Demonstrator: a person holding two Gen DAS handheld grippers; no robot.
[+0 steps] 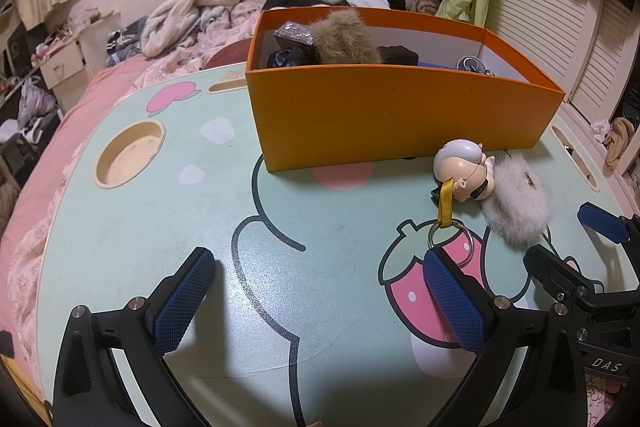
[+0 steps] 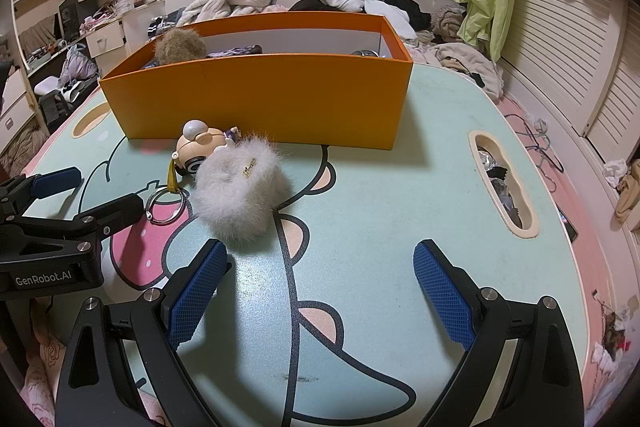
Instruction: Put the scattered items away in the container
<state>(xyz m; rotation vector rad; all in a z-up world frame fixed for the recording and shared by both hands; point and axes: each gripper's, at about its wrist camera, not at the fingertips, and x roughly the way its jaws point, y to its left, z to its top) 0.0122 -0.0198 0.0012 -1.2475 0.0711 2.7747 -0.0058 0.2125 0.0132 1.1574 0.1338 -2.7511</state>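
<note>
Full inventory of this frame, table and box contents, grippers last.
Orange cardboard box: 1, orange outside, white inside, far side of the table.
Brown furry pom-pom: 1, brown, inside the box, left end.
Glittery silver item: 1, in the box beside the pom-pom; identity unclear.
Dark items: several, black, in the box; unclear.
Cartoon figure keychain: 1, cream and grey, yellow strap, metal ring, on the table in front of the box.
White fluffy pouch: 1, white, touching the keychain.
Pastel cartoon-print table: 1, mint green.
Clothes pile: mixed colours, behind the box.
Left gripper: black, blue pads, open, near the ring.
Right gripper: same, open, near the pouch.
</note>
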